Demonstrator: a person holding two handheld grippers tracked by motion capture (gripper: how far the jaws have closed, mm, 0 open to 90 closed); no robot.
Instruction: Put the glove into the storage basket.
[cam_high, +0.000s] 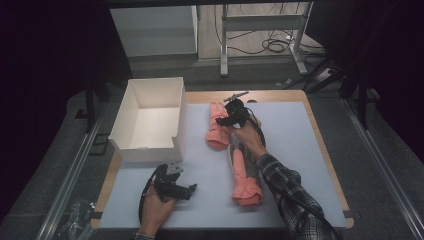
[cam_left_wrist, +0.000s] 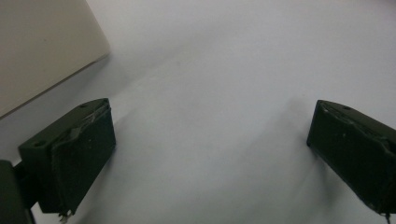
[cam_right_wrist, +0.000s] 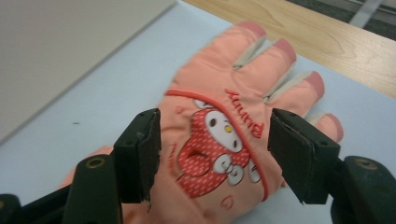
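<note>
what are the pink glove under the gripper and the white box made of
The pink glove looks like soft padded fabric, probably a synthetic shell: matte, puffy, with stitched seams, paler panels between the fingers and a printed or embroidered cartoon patch. The white box looks like thin card or paperboard: flat, matte walls with sharp folded edges, open at the top. Neither can be told for certain from its look alone.

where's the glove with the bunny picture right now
In the high view the bunny glove lies at the far middle of the mat, just right of the white box; the right gripper hovers over it, jaws open.
</note>
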